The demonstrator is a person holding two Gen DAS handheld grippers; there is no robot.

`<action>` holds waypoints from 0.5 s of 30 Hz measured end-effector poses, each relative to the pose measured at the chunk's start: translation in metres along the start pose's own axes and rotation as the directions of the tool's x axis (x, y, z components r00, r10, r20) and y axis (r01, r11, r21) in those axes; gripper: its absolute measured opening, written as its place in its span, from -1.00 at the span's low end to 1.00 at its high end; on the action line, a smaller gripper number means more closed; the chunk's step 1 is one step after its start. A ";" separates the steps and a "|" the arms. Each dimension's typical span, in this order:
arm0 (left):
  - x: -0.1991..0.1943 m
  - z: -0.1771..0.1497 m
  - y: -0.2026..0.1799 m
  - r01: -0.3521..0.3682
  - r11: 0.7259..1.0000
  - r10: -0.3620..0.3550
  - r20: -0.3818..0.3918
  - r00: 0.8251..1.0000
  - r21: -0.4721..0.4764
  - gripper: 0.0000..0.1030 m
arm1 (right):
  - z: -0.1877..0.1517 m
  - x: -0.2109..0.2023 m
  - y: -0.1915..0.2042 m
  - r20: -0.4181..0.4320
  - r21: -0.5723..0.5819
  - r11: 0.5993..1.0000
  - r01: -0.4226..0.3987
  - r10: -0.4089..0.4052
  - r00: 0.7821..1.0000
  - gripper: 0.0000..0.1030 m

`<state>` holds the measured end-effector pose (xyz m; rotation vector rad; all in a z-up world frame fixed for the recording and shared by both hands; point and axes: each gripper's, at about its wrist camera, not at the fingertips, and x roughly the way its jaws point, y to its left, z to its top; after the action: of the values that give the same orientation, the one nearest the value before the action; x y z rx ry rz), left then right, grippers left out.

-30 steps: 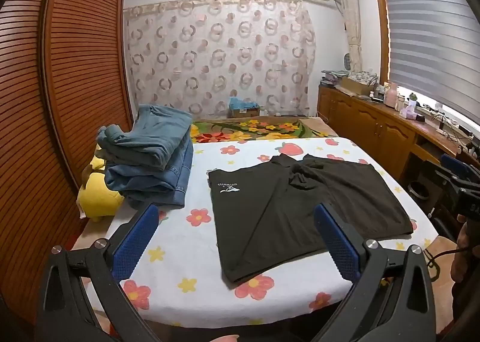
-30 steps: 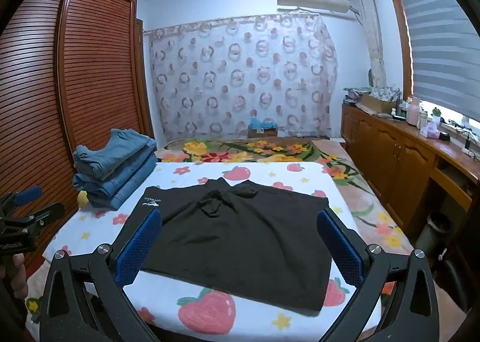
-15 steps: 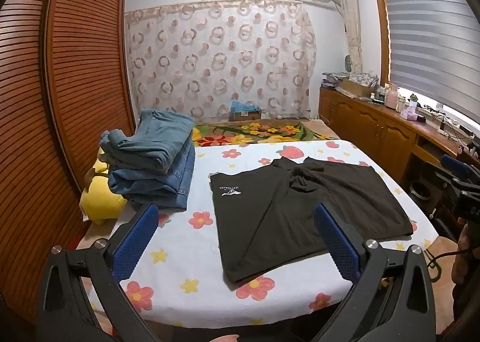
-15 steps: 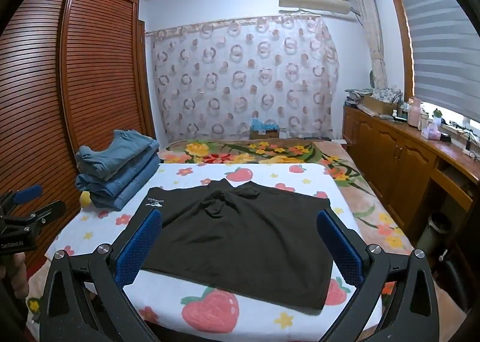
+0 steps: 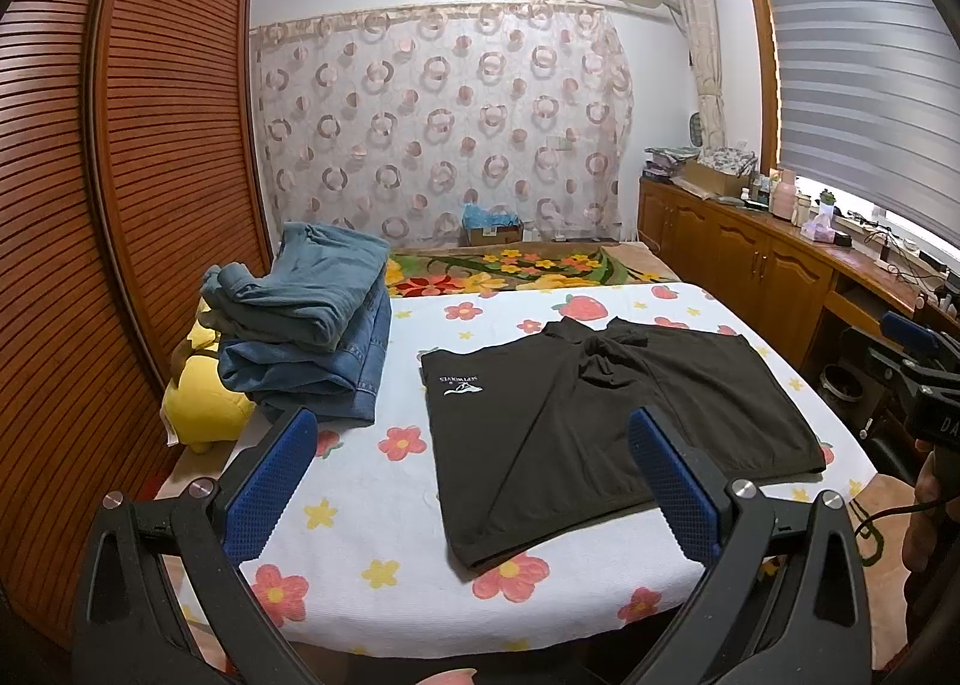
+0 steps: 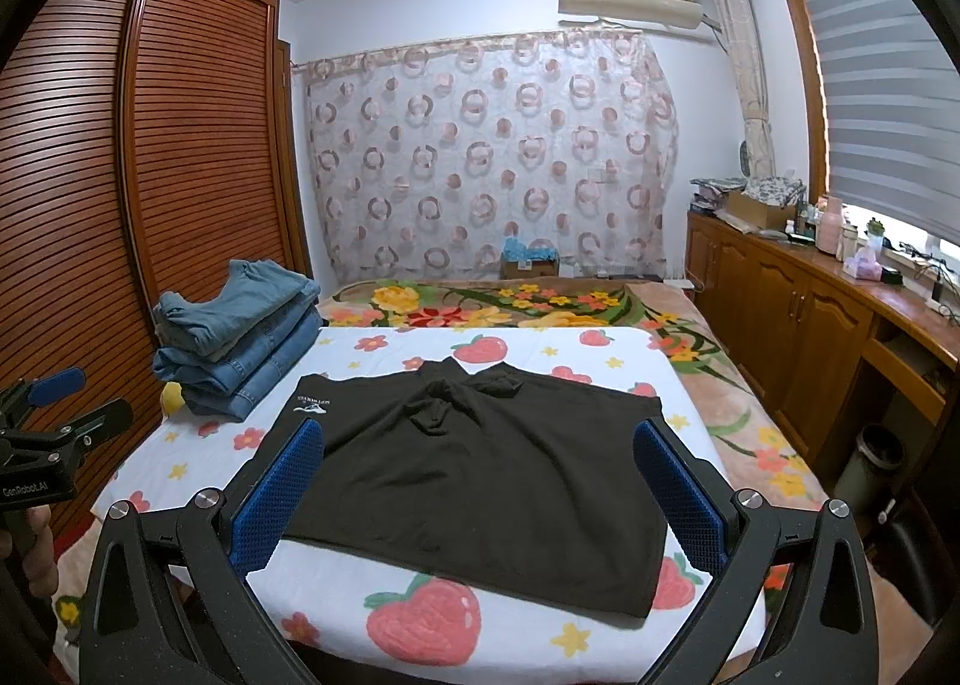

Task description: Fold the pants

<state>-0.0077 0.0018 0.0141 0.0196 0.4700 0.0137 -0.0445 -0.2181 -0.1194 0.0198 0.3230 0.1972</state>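
Two tools hang at the near edge of the bed (image 6: 528, 643), both with their blue-padded fingers spread wide and nothing between them. The black pants (image 6: 480, 469) lie flat on the white strawberry-and-flower sheet (image 5: 372, 481), ahead of both tools and untouched by either.

From the right wrist view, the right tool (image 6: 477, 496) is centred on the garment: its left pad (image 6: 279, 496) shows over the near left corner of the cloth and its right pad (image 6: 675, 496) over the near right edge, though both hover above it rather than touch it. From the left wrist view, the left tool (image 5: 471, 484) sits further left — the pants (image 5: 606, 427) fill the right half of its gap, and its right pad (image 5: 672, 481) overlaps the near hem.

The pants form a broad, nearly square shape, slightly wider left to right than near to far. The bunched crotch or waist part (image 6: 456, 394) points to the far side, the straight hem lies near, and a small white logo (image 6: 312, 403) sits at the far left corner.

A stack of folded jeans (image 6: 234, 337) rests on the far left of the bed, well apart from the pants, with a yellow plush toy (image 5: 201, 403) just beside it. The left tool also appears at the left edge of the right wrist view, in a hand (image 6: 36, 550).
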 end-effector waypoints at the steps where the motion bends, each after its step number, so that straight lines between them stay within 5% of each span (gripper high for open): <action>1: 0.000 0.000 0.000 0.001 1.000 -0.001 0.000 1.000 0.000 1.00 | 0.000 0.000 0.000 0.000 0.000 1.000 0.000 0.000 1.000 1.00; 15: 0.000 -0.001 0.000 0.000 1.000 0.000 0.004 1.000 0.001 1.00 | -0.001 -0.001 0.000 0.000 0.000 1.000 0.000 0.000 1.000 1.00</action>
<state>-0.0081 0.0015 0.0130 0.0209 0.4665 0.0131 -0.0452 -0.2185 -0.1199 0.0201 0.3234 0.1977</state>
